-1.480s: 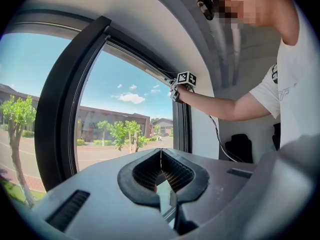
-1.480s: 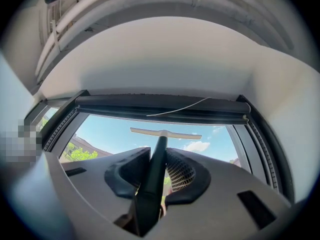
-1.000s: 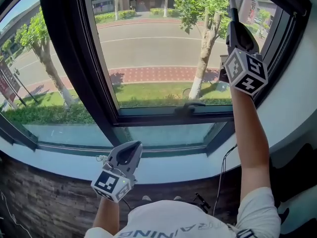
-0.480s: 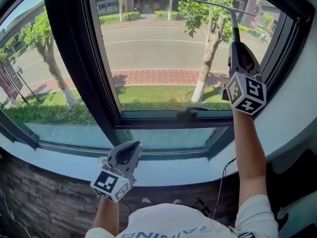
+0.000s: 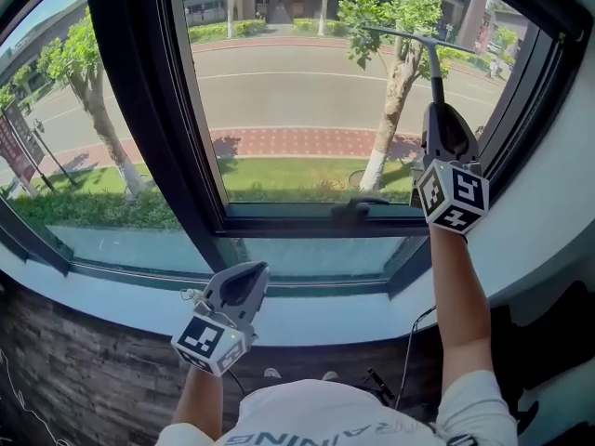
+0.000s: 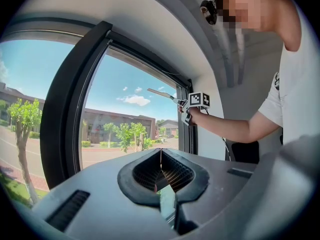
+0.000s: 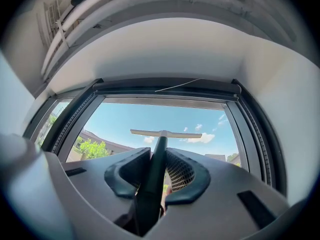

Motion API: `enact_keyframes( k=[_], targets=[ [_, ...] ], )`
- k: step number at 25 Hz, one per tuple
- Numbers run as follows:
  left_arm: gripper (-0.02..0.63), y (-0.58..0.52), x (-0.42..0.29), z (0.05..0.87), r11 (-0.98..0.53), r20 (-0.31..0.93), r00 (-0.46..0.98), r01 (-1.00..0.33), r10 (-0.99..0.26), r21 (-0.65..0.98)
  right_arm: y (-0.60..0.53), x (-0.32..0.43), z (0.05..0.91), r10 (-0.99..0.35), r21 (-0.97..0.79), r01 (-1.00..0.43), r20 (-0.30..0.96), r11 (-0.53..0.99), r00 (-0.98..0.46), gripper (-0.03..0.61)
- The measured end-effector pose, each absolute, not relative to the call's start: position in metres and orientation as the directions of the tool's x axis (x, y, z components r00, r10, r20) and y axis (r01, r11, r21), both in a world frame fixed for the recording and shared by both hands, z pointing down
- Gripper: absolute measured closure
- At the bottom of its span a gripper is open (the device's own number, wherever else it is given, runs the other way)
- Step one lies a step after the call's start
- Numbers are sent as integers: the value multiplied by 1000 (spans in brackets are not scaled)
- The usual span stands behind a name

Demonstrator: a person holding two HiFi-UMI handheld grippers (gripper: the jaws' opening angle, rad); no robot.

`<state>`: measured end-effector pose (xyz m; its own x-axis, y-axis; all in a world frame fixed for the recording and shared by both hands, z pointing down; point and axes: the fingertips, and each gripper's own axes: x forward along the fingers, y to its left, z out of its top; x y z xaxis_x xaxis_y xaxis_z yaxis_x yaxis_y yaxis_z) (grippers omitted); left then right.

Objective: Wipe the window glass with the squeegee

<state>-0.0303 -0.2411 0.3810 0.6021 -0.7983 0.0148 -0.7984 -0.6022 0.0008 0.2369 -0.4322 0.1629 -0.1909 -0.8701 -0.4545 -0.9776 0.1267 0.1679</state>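
The squeegee [image 5: 409, 37] has a thin pale blade and a dark handle, and its blade lies against the upper right of the window glass [image 5: 297, 91]. My right gripper [image 5: 437, 110] is shut on the handle, raised at arm's length. In the right gripper view the handle [image 7: 155, 169] runs up between the jaws to the blade [image 7: 166, 133]. My left gripper [image 5: 249, 272] hangs low by the sill, shut and holding nothing. The left gripper view shows its jaws closed together [image 6: 161, 160], with the squeegee [image 6: 161, 93] far off by the glass.
A thick dark mullion [image 5: 139, 110] splits the window, and a latch handle [image 5: 358, 203] sits on the lower frame. The white sill [image 5: 307, 321] runs below, a cable [image 5: 414, 342] hanging near it. White wall [image 5: 548, 212] closes in on the right.
My right gripper has come down the glass with the squeegee, so the blade now shows lower in the pane. The left gripper has stayed put.
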Motion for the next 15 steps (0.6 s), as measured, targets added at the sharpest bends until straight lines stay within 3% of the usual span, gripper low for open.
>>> enact_keyframes(
  k=[15],
  targets=[
    [597,-235,-12,389,-637,40,636,-770,-771,-23,-426,240,228,-906,156,-977,-375,144,-194,479]
  ],
)
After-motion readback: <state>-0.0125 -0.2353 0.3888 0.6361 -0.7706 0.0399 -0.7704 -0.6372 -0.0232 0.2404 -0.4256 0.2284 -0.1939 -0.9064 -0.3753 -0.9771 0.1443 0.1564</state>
